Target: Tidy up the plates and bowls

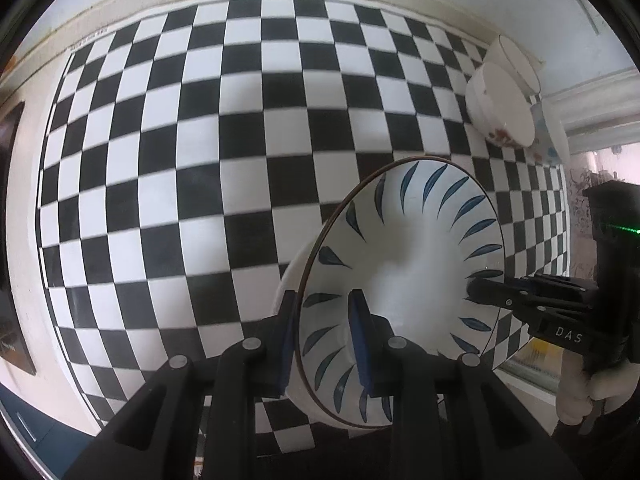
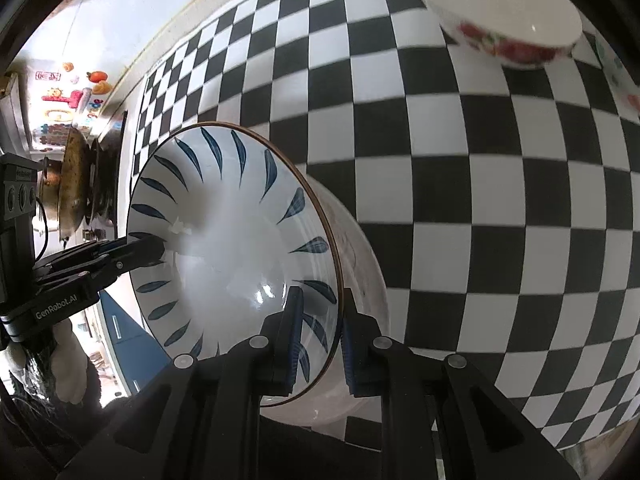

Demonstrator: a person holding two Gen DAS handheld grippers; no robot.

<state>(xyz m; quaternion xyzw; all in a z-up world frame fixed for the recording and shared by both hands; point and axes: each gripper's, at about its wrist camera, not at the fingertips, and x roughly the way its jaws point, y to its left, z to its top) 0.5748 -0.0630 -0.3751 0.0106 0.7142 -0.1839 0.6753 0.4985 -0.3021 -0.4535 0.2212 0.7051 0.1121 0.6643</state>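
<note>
A white bowl with blue leaf marks and a brown rim [image 1: 404, 264] is held tilted above the checkered cloth. My left gripper [image 1: 326, 340] is shut on its near rim, one pad inside and one outside. My right gripper [image 2: 318, 336] is shut on the opposite rim of the same bowl [image 2: 232, 232]. Each gripper shows in the other's view: the right one [image 1: 486, 290] at the far rim, the left one [image 2: 154, 250] at the left rim.
The black-and-white checkered cloth [image 1: 200, 160] covers the table. A white bowl with red flowers [image 1: 500, 108] stands at the far right with another white bowl [image 1: 516, 64] behind it; the flowered bowl also shows in the right wrist view [image 2: 508, 16]. A stove with pots [image 2: 76, 176] lies to the left.
</note>
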